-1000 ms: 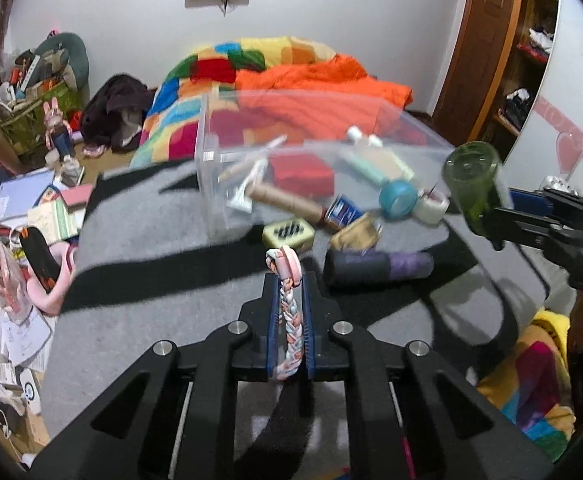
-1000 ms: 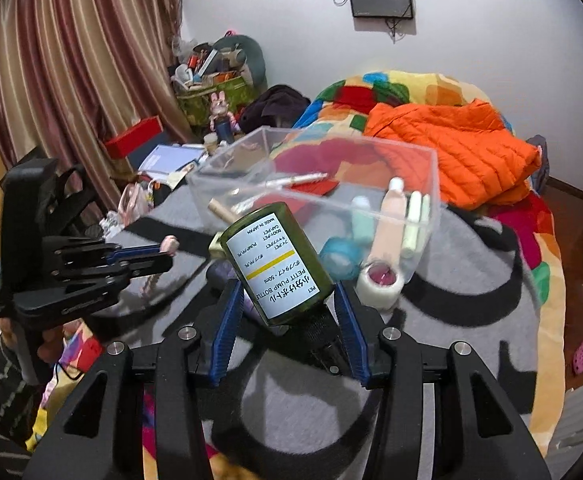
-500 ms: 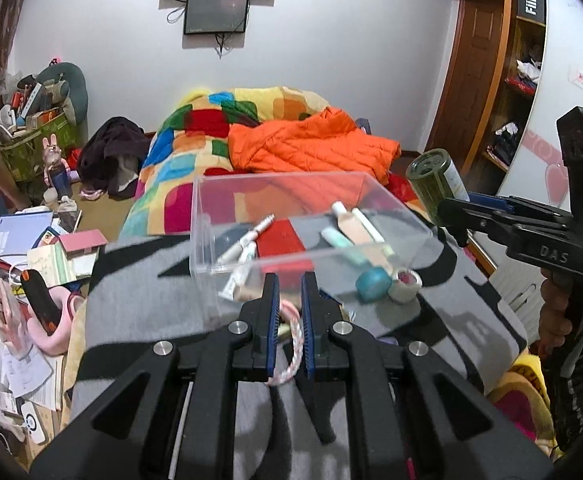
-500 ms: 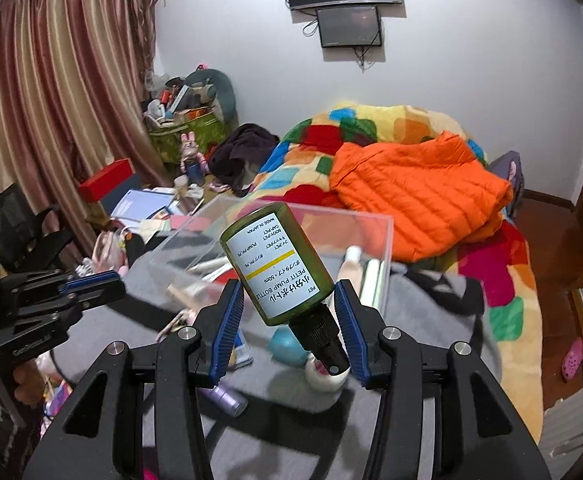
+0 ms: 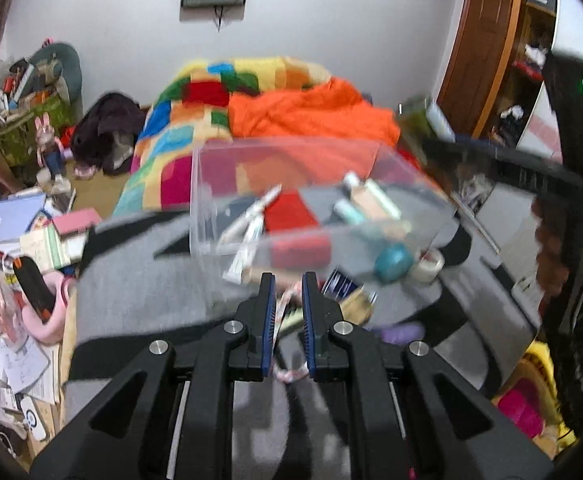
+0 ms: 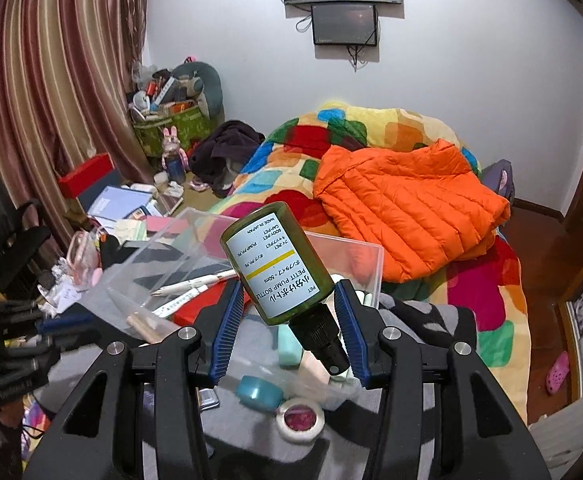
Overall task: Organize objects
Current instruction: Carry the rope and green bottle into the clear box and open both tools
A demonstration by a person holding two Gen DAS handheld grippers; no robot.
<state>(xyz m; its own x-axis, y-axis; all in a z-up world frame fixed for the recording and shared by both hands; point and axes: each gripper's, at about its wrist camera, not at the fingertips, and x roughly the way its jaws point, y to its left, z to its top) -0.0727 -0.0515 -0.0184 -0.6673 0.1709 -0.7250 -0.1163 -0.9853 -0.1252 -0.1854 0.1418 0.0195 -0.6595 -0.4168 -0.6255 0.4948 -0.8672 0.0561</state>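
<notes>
A clear plastic box (image 5: pixel 275 196) stands on a grey and black blanket (image 5: pixel 139 280) and holds tubes, a red item and small bottles. My left gripper (image 5: pixel 285 292) sits just before the box's near wall, shut on a braided pink cord (image 5: pixel 281 312) that hangs between the pads. My right gripper (image 6: pixel 287 300) is shut on a green pump bottle (image 6: pixel 277 268) with a white label, held tilted above the box (image 6: pixel 195 240). The bottle also shows blurred in the left wrist view (image 5: pixel 423 120).
A teal round case (image 5: pixel 393 262), a tape roll (image 5: pixel 431 266), a purple tube (image 5: pixel 403 332) and small packets lie on the blanket by the box. A bed with an orange jacket (image 6: pixel 407 208) lies behind. Clutter (image 5: pixel 23 240) covers the floor at left.
Both grippers have moved closer to the box. The right gripper has brought the green bottle over the box's right end. The left view is motion-blurred now.
</notes>
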